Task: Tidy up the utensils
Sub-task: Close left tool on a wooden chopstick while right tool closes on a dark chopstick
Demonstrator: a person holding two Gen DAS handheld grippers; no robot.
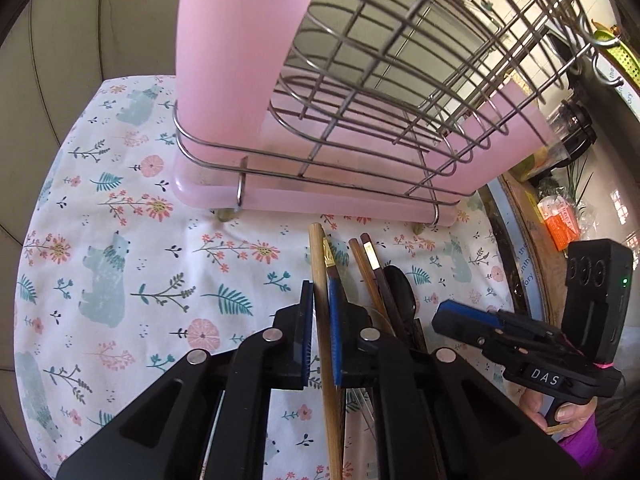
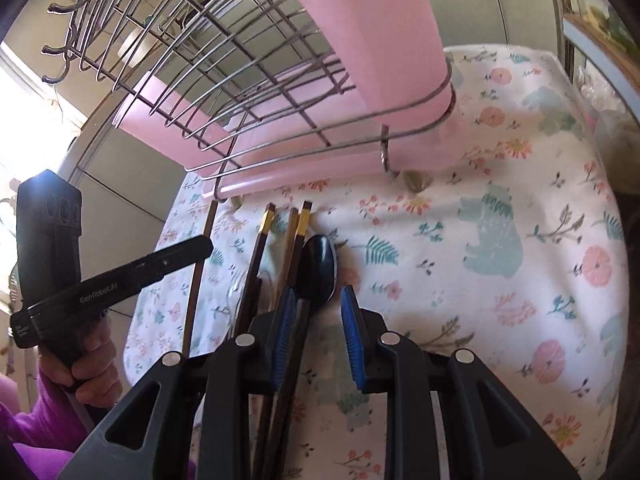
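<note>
In the left wrist view my left gripper (image 1: 320, 296) is shut on a light wooden chopstick (image 1: 318, 252) that points toward the rack. Beside it on the cloth lie more chopsticks (image 1: 370, 264) and a black spoon (image 1: 400, 280). My right gripper (image 1: 450, 316) hovers just right of them. In the right wrist view the right gripper (image 2: 318, 296) stands open around the black spoon (image 2: 318, 264), whose handle runs along the left pad with a gap to the right pad. Gold-tipped dark chopsticks (image 2: 264, 228) lie left of the spoon. The left gripper (image 2: 200, 246) holds its chopstick (image 2: 196, 280) at the far left.
A wire utensil rack (image 1: 380, 80) with pink plastic inserts (image 1: 228, 60) stands on the floral tablecloth (image 1: 120, 240) just beyond the utensils. An orange packet (image 1: 560, 224) and greenery sit past the table's right edge. A hand in a purple sleeve (image 2: 80, 380) grips the left tool.
</note>
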